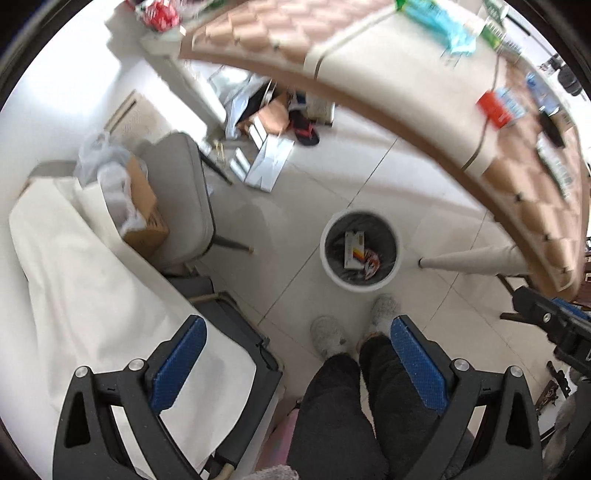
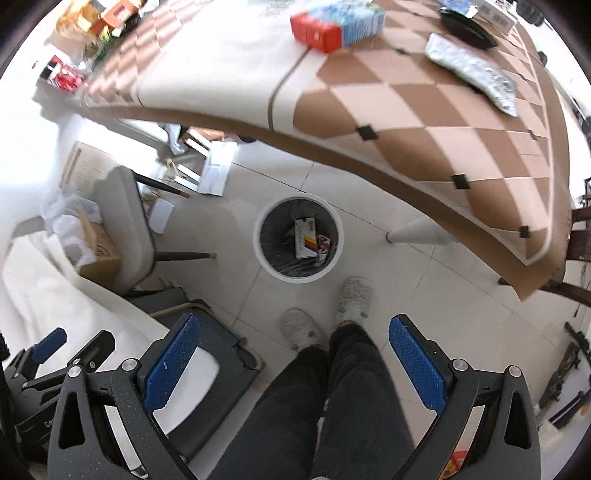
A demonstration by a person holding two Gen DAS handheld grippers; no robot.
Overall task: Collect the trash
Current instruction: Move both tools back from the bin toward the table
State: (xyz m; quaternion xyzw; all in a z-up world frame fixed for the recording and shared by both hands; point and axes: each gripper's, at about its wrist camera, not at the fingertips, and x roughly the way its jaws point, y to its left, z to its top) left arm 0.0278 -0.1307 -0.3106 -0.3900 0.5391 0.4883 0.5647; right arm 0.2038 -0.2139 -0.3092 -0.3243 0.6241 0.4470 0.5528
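Note:
A white round trash bin (image 1: 360, 282) with a dark liner stands on the tiled floor beside the table; it also shows in the right wrist view (image 2: 298, 276). Inside lie a white box with coloured stripes (image 1: 354, 249) (image 2: 305, 238) and a small red wrapper (image 1: 372, 263) (image 2: 322, 246). My left gripper (image 1: 297, 354) is open and empty, high above the floor. My right gripper (image 2: 293, 354) is open and empty, also held high. On the table lie a red and blue carton (image 2: 336, 26) and a silver foil bag (image 2: 472, 72).
A checkered brown tablecloth (image 2: 424, 122) covers the table above the bin. A grey chair (image 1: 181, 195) with a cardboard box (image 1: 144, 210) stands left. White cloth (image 1: 74, 277) covers furniture at left. The person's legs and slippers (image 1: 328, 334) are below. Clutter lies under the table (image 1: 273, 122).

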